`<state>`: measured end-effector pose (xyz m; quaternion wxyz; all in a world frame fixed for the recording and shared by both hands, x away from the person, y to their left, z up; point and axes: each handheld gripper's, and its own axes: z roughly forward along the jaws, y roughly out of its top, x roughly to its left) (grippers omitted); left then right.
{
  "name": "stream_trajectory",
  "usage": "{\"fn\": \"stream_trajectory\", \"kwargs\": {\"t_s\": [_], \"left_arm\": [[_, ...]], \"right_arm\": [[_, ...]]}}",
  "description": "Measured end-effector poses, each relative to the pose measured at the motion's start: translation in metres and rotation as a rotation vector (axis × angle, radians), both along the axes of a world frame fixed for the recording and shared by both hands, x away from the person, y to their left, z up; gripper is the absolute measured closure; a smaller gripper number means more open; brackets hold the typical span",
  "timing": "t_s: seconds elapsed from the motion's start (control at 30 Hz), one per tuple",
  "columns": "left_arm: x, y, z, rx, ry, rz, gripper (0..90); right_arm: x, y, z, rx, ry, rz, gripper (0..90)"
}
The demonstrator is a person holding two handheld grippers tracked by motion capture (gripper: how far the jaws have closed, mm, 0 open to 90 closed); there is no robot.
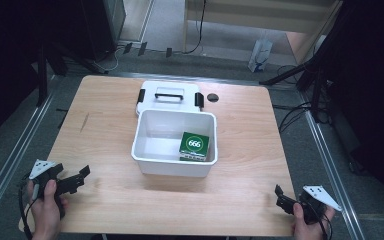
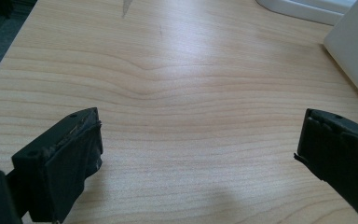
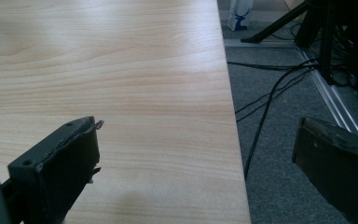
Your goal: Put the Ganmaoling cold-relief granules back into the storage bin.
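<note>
A white plastic bin (image 1: 145,150) stands open at the table's middle, and a green box marked 666 (image 1: 194,145) lies inside it toward the right. The bin's white lid (image 1: 169,95) with black latches lies flat just behind it. My left gripper (image 1: 78,179) rests at the table's front left corner, open with nothing between its jaws; in the left gripper view the left gripper (image 2: 198,140) faces bare wood with the bin's wall (image 2: 356,56) at the right. My right gripper (image 1: 281,196) sits open at the front right corner; the right gripper (image 3: 196,144) straddles the table's right edge.
A small black round cap (image 1: 212,97) lies on the wooden table (image 1: 105,125) beside the lid. Grey carpet with cables (image 3: 270,93) and tripod legs (image 1: 290,75) lies past the right edge. A white bag (image 1: 260,55) stands on the floor behind the table.
</note>
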<state>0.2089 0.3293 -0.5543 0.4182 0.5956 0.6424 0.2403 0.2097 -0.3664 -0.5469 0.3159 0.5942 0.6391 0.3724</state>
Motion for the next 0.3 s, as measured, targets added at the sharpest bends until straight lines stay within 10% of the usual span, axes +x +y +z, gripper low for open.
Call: {"fn": "stream_trajectory", "kwargs": {"t_s": [0.3], "left_arm": [[-0.0005, -0.0009, 0.0001, 0.007, 0.002, 0.003, 0.6]], "right_arm": [[0.0061, -0.0006, -0.0003, 0.015, 0.019, 0.004, 0.3]]}}
